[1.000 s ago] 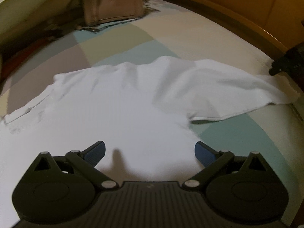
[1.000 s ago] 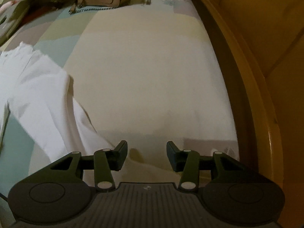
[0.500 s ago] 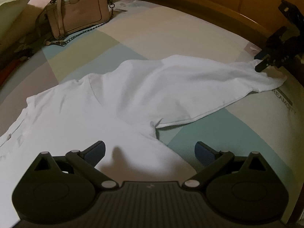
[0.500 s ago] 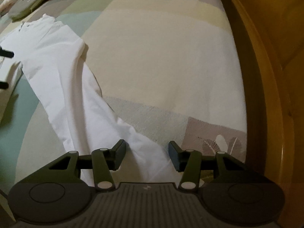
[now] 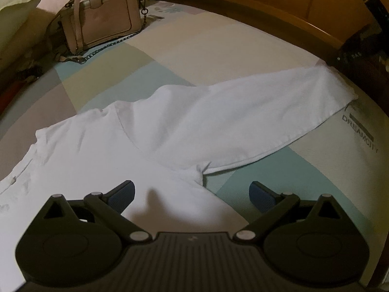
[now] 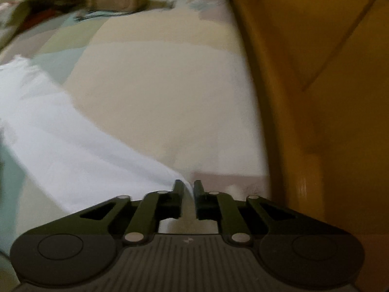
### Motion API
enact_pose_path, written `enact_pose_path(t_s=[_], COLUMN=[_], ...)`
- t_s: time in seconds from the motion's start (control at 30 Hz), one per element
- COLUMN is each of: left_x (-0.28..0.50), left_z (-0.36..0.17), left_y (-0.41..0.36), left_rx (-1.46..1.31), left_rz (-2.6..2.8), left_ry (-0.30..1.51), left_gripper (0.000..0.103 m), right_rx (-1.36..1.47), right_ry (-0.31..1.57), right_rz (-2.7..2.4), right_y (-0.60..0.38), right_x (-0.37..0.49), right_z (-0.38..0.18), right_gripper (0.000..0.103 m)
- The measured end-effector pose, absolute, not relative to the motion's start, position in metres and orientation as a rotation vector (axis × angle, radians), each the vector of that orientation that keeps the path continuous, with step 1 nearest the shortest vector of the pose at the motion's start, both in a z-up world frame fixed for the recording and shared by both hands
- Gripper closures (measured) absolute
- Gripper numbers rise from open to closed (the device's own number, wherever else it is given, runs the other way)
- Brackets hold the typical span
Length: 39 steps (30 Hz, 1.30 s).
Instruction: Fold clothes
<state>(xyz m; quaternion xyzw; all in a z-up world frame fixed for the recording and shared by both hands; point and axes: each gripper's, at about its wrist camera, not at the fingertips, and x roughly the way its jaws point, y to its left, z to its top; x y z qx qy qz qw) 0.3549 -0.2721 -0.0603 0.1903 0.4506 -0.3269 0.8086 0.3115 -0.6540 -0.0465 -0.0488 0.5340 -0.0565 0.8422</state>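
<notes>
White long-sleeved shirt (image 5: 102,155): spread on a patchwork bedsheet (image 5: 218,48), one sleeve (image 5: 243,112) stretched out toward the wooden bed frame (image 5: 304,24). Left gripper (image 5: 192,192): jaws spread wide above the shirt's body near the armpit, nothing between the blue pads. Right gripper (image 6: 188,189): jaws have just been closing to a narrow gap, pinching the white sleeve end (image 6: 186,209) (view blurred); a pink handbag (image 5: 102,17) with chain lies at the far side, well apart.
</notes>
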Motion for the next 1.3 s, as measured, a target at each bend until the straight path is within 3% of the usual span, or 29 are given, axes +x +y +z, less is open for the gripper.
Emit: enact_pose_path(t_s=[0.07,0.43,0.7,0.87,1.13,1.3], left_x=[0.355,0.354,0.352,0.356,0.356,0.364], left_z=[-0.059,-0.064,-0.067,-0.072,-0.069,-0.069], left_y=[-0.272,-0.274,-0.275,-0.272,-0.259,-0.251], left_rx=[0.404,0.414,0.405,0.393,0.434,0.380], left_rz=[-0.697,-0.699,-0.684,-0.644,-0.626,-0.583], left_ry=[0.960,0.972,0.973,0.992,0.987,1.005], left_gripper=[0.003,0.003,0.003,0.003,0.003,0.003], right_rx=[-0.085,0.037,0.073,0.240,0.185,0.285], right_ry=[1.118,1.033,1.051,1.033,0.997,0.960], right_rz=[-0.177,-0.131,0.115,0.328,0.054,-0.152], right_y=[-0.655,-0.649,-0.602,-0.554,-0.578,-0.616], right_x=[0.308,0.334,0.366,0.373,0.367,0.317], right_z=[-0.044,-0.050,-0.056,-0.061,-0.080,-0.050], right_gripper=[0.072,0.060,0.059,0.037,0.040,0.032])
